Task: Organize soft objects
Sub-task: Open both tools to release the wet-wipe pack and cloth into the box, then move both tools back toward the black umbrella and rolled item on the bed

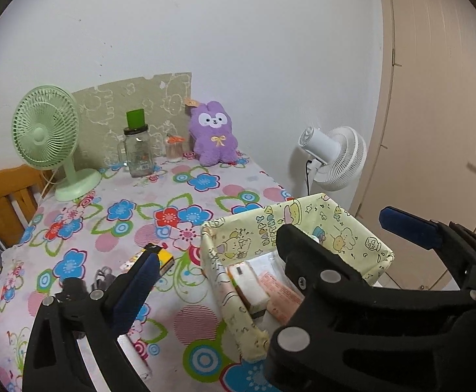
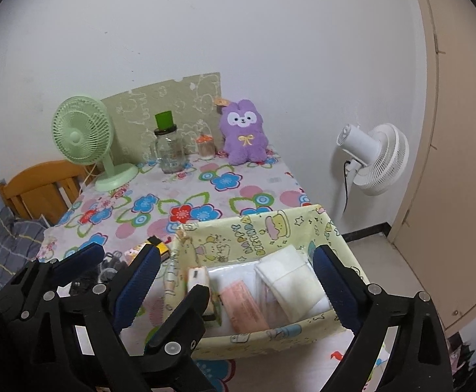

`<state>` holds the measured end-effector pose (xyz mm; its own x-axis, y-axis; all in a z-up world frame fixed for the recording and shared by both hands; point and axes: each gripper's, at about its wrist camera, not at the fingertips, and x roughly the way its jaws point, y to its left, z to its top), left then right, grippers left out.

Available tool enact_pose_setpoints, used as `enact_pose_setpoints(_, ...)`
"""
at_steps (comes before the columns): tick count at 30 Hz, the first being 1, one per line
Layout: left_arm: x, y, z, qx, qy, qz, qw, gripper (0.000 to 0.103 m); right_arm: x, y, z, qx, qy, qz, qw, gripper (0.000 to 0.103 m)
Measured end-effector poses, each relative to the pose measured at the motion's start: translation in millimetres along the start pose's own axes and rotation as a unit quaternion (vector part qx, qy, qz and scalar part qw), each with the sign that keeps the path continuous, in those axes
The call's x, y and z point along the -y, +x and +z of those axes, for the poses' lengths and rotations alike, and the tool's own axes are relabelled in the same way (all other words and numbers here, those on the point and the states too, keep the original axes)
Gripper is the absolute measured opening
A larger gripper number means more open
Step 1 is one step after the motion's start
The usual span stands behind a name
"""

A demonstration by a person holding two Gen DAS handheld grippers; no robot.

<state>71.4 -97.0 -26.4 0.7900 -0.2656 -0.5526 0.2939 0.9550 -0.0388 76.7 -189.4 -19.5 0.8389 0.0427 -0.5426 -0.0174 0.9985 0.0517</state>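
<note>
While both my grippers hang spread and empty over the near edge of the table (image 1: pixel 84 215), I read the frame left to right. My left gripper (image 1: pixel 267 238) sits low in the left wrist view, jaws wide. The plush (image 1: pixel 214 137) stands upright at centre, far back against the wall, its long axis vertical, well apart from both. The bin (image 2: pixel 303 225), lower centre of the right view, holds packets between the jaws of my right gripper (image 2: pixel 234 268). Neither hand looks clearly nearer; the plush lies straight ahead.
</note>
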Motion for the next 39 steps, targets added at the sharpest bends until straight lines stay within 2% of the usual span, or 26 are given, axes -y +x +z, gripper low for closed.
enact_pose_setpoints(5, -6.8, -13.7, -1.5, 0.007, -0.002, 0.01, 0.9999, 0.101, -13.2, -10.9, 0.5, 0.006, -0.01, -0.005, 1.0, 0.098)
enact_pose_setpoints(19, -27.9, -46.9, -3.0, 0.024, -0.002, 0.043, 0.9988, 0.101, -41.4, -30.8, 2.2, 0.026, -0.018, 0.024, 0.999, 0.099)
enact_pose_setpoints(39, -61.8, -66.3, -10.2, 0.044, -0.019, 0.07, 0.9964, 0.101, -81.2, -40.3, 3.2, 0.046, -0.038, 0.047, 0.997, 0.099)
